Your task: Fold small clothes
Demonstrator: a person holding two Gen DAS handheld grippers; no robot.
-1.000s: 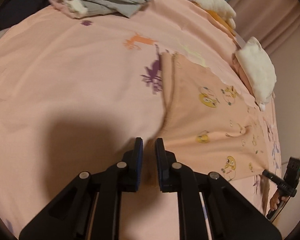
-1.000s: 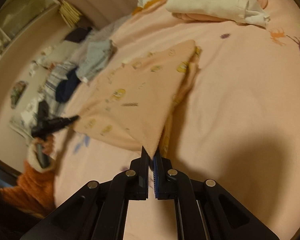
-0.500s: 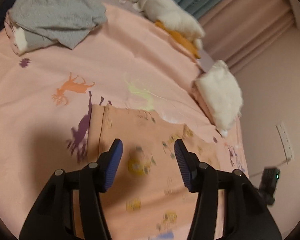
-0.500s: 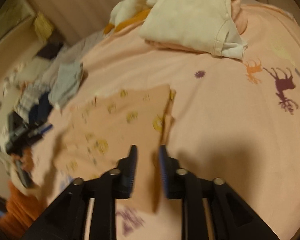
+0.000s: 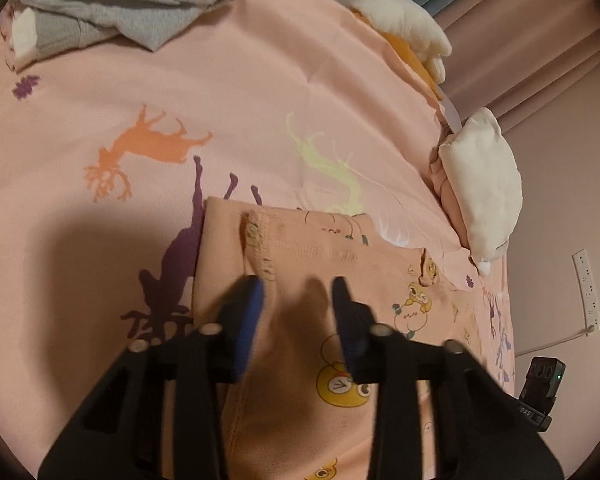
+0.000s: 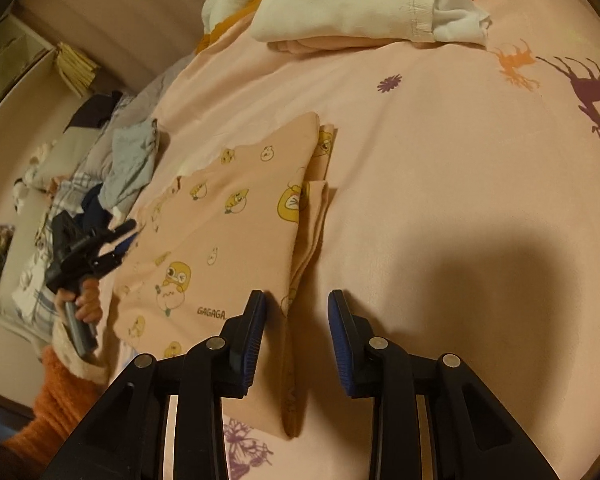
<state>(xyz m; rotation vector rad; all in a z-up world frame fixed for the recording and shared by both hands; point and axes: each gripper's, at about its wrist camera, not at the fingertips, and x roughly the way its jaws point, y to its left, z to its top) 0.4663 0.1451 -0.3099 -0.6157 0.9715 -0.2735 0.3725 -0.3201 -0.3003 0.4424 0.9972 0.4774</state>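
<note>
A peach garment (image 5: 412, 312) with yellow cartoon prints lies folded flat on the pink bed sheet (image 5: 260, 80). In the left wrist view my left gripper (image 5: 297, 286) hovers over the garment's stitched hem. Its jaws stand apart and are closing, with cloth below them but no pad pressing on it. In the right wrist view the same garment (image 6: 228, 232) spreads to the left. My right gripper (image 6: 296, 298) is open, its fingers straddling the garment's folded right edge. The left gripper (image 6: 126, 240) shows there too, held by a hand in an orange sleeve at the garment's far side.
A folded cream garment (image 6: 352, 4) on a pink one lies at the bed's far edge. A grey garment pile (image 5: 120, 4) and a white plush toy (image 5: 380, 4) lie further off. More loose clothes (image 6: 128, 164) are heaped beside the bed.
Both grippers were shut a second ago, the right one on a lifted corner of the garment. Both have let go and opened. The garment now lies flat, and the left gripper has moved onto it.
</note>
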